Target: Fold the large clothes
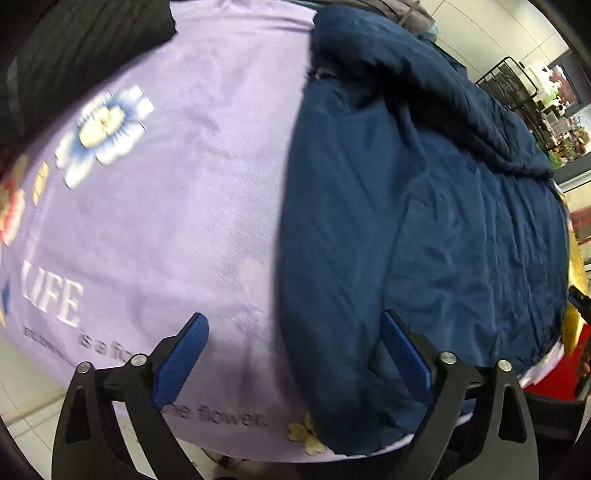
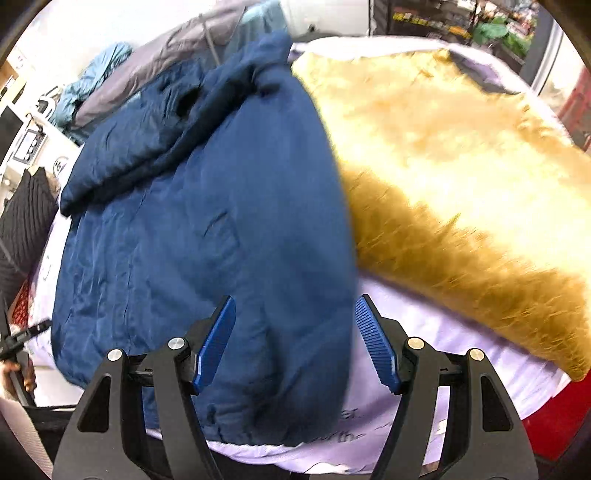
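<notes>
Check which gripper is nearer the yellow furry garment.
Right. The right gripper hangs over the blue jacket's edge, with the yellow furry garment just beyond. The left gripper sits at the jacket's opposite edge, over the purple sheet.

Pale tiled floor point(image 1: 22, 384), lilac flower-printed cover point(image 1: 177, 206) over the work surface, white wall point(image 1: 491, 33), black metal rack point(image 1: 506, 79), cluttered shelves point(image 2: 461, 22) beyond, red surface point(image 2: 554, 424) at the edge.

A navy jacket point(image 1: 424, 221) lies on a lilac sheet point(image 1: 184, 221) (printed with flowers and lettering), beside a golden-yellow furry garment point(image 2: 461, 166).
</notes>
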Available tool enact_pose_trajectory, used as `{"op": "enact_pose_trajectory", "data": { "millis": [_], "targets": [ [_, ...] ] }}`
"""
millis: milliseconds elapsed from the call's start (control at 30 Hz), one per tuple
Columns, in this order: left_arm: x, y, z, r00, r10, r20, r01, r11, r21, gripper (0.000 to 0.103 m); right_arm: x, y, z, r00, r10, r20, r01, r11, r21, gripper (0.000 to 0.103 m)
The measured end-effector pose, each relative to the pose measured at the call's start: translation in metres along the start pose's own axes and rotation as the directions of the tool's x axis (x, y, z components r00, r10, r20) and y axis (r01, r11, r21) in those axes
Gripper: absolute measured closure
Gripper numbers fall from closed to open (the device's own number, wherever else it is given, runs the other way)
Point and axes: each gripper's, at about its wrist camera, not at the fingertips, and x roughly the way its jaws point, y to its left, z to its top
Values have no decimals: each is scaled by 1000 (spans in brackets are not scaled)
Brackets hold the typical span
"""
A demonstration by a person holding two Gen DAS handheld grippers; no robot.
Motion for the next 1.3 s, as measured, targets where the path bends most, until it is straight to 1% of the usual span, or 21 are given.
{"op": "enact_pose_trajectory", "data": {
  "millis": [67, 167, 233, 267, 367, 433, 500, 567, 600, 633, 667, 700, 767, 800, 833, 967, 1033, 1100, 1133, 1233, 1300],
  "targets": [
    [3, -1, -7, 998, -56, -6, 55, 998, -34, 14, -4, -6, 2, 1000, -2, 2, 2, 1000, 12, 35],
    [10, 1, -16, 997, -72, -13, 71, 996, -45, 14, 6, -20, -4, 999, 1, -48, 2, 998, 58, 35],
    [18, 2, -21, 996, -85, -27, 83, 995, -51, 14, 19, -29, -12, 994, 39, -105, -27, 994, 106, 35],
    [21, 2, -22, 995, -93, -35, 91, 994, -53, 14, 31, -37, -20, 981, 104, -162, -78, 984, 162, 35],
    [35, 1, -24, 987, -146, -60, 142, 987, -73, 14, 50, -43, -36, 954, 182, -240, -125, 965, 232, 35],
    [40, -5, -22, 985, -154, -72, 149, 986, -73, 14, 56, -46, -42, 947, 199, -251, -133, 958, 255, 35],
    [43, -16, -18, 984, -162, -79, 158, 986, -48, 15, 59, -47, -43, 941, 228, -250, -152, 945, 288, 35],
    [47, -30, -12, 977, -189, -94, 187, 982, -34, 32, 62, -44, -41, 934, 246, -257, -170, 943, 285, 36],
    [48, -33, -11, 976, -196, -97, 194, 981, -30, 35, 64, -42, -41, 931, 255, -260, -182, 945, 273, 40],
    [49, -39, -10, 974, -199, -106, 198, 980, -21, 41, 65, -39, -40, 929, 259, -264, -191, 947, 259, 43],
    [50, -43, -8, 974, -199, -111, 199, 980, -17, 44, 66, -36, -38, 927, 254, -274, -191, 953, 237, 49],
    [50, -44, -8, 971, -206, -120, 206, 978, -16, 50, 67, -32, -38, 926, 249, -285, -189, 957, 221, 63],
    [47, -45, -9, 966, -226, -126, 226, 974, -15, 63, 69, -29, -37, 915, 272, -298, -212, 953, 217, 76],
    [43, -45, -9, 965, -230, -124, 232, 973, -3, 72, 67, -27, -37, 912, 280, -299, -222, 951, 214, 81],
    [39, -45, -10, 963, -239, -125, 242, 970, 7, 78, 65, -25, -36, 910, 289, -297, -234, 950, 207, 82],
    [23, -44, -11, 957, -255, -140, 266, 962, 67, 83, 51, -11, -40, 896, 316, -311, -282, 948, 148, 89],
    [18, -46, -11, 961, -238, -141, 253, 962, 103, 84, 44, -5, -43, 887, 325, -329, -302, 946, 122, 90],
    [13, -50, -9, 963, -224, -148, 245, 960, 139, 85, 40, 1, -50, 869, 353, -346, -327, 936, 132, 90],
    [12, -54, -6, 964, -218, -153, 241, 958, 153, 85, 39, 1, -52, 866, 357, -351, -330, 934, 134, 90],
    [5, -47, -11, 962, -204, -180, 233, 960, 153, 85, 37, -1, -67, 848, 361, -388, -329, 933, 148, 90],
    [6, -43, -15, 959, -204, -197, 231, 965, 125, 85, 39, -7, -77, 836, 372, -405, -321, 928, 189, 90]
  ]
}}
